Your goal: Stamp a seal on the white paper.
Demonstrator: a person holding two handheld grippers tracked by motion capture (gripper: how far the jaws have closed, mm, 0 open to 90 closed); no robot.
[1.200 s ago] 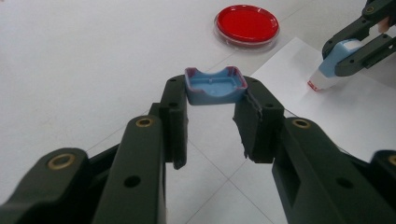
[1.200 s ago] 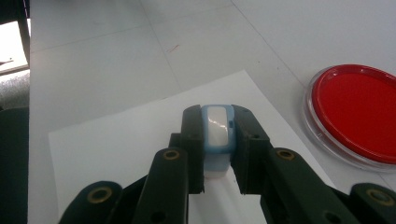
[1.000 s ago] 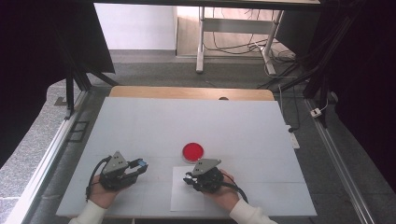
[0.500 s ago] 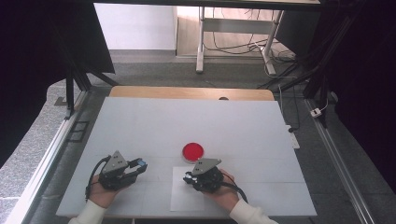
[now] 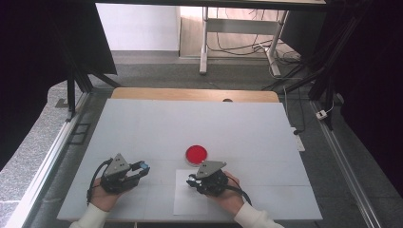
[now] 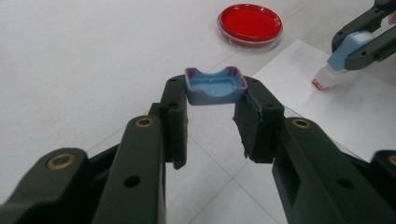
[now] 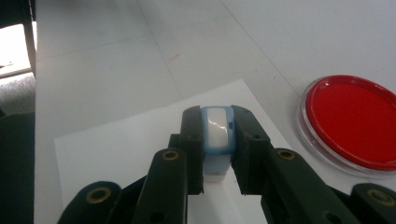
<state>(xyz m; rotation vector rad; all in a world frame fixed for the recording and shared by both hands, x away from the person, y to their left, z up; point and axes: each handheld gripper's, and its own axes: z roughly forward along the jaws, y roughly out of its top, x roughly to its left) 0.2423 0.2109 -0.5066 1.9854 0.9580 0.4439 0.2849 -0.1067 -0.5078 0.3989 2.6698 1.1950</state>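
My left gripper [image 5: 141, 169] rests on the white table at the near left, shut on a small blue cap [image 6: 215, 86] with purple-red edges, its hollow side up. My right gripper [image 5: 191, 182] is shut on a blue stamp [image 7: 217, 130]. The stamp's white, red-edged base [image 6: 325, 82] stands on a white sheet of paper [image 5: 185, 202]. In the left gripper view the right gripper [image 6: 369, 32] holds the stamp tilted at the upper right. A round red ink pad [image 5: 196, 154] in a clear dish lies just beyond the paper.
The white table [image 5: 199, 123] stretches wide beyond the pad, with a wooden strip [image 5: 190, 94] along its far edge. Black frame legs and cables stand on the floor past it. A person's hands and pale sleeves come in at the bottom.
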